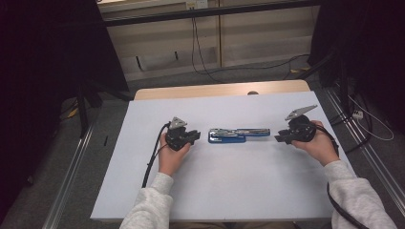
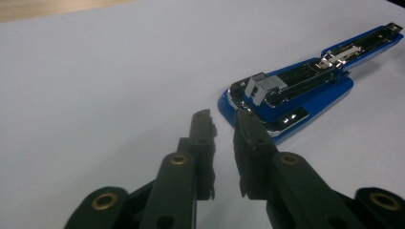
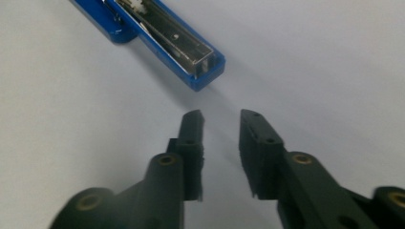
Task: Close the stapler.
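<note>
A blue stapler [image 1: 239,133] lies swung open lengthwise at the middle of the white table, its metal staple channel facing up. My left gripper [image 1: 195,137] rests just left of it, jaws pointing at its blue base. In the left gripper view the stapler [image 2: 305,93] lies just beyond the right jaw tip, and the gripper [image 2: 223,117] stands open by a narrow gap with nothing in it. My right gripper [image 1: 278,138] sits just right of the stapler. In the right gripper view its jaws [image 3: 222,115] are slightly apart and empty, a little short of the stapler's blue end [image 3: 200,71].
The white table top [image 1: 229,191] has a wooden strip [image 1: 219,89] along its far edge. Cables run over the floor behind the table and to its right. Dark stands flank the table on both sides.
</note>
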Demonstrator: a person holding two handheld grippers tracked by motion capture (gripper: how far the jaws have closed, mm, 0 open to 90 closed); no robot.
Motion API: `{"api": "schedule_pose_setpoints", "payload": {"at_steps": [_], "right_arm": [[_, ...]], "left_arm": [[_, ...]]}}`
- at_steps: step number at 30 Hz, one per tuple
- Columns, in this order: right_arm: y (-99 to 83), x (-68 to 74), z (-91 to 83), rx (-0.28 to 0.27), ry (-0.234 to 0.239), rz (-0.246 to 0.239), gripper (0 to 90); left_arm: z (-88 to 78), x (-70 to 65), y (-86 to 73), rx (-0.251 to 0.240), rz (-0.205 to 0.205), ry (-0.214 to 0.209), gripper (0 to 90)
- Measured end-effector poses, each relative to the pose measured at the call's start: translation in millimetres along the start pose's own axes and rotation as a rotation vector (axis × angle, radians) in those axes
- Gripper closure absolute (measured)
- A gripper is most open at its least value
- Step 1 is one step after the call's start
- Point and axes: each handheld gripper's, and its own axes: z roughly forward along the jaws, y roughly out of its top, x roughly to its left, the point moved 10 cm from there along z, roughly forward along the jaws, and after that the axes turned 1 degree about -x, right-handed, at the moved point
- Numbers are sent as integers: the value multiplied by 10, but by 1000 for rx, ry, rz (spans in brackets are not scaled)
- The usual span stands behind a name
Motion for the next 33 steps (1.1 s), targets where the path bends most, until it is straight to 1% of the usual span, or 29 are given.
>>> {"api": "schedule_pose_setpoints", "payload": {"at_steps": [2,3,4,5,7,8,9,10,11,12,13,15,17,21,23,28,33], "right_arm": [[-13,17,35,11,4,-6,813],[-29,13,74,27,-7,-5,859],[-29,13,74,27,-7,-5,859],[-21,8,92,21,-13,-5,879],[-8,20,125,16,-5,-3,900],[-1,35,150,25,-6,-10,900],[-1,35,150,25,-6,-10,900],[7,43,162,23,-5,-18,900],[15,45,168,21,-8,-16,900],[17,50,175,24,-6,-13,900],[38,44,182,11,-9,-12,900],[44,53,185,9,0,-3,900],[56,53,197,1,-4,-5,900],[57,60,223,8,0,-10,900],[58,63,224,7,4,-9,900],[64,61,217,7,5,-15,900],[104,63,208,-11,6,-14,900]], "left_arm": [[59,-32,-22,21,2,-11,845],[115,-49,-48,40,13,-12,867],[115,-49,-48,40,13,-12,872],[139,-67,-56,46,17,-20,872],[185,-100,-74,58,28,-29,875],[207,-118,-74,55,30,-36,875],[217,-116,-87,70,38,-33,875],[230,-120,-90,71,33,-32,875],[239,-128,-91,72,30,-38,875],[249,-123,-98,79,39,-34,875],[259,-125,-109,87,44,-31,875],[278,-145,-121,93,39,-44,875],[284,-148,-128,104,49,-43,875],[291,-147,-125,100,34,-45,879],[293,-145,-126,104,37,-41,883],[303,-139,-122,105,29,-48,885],[302,-138,-123,107,32,-44,886]]}}
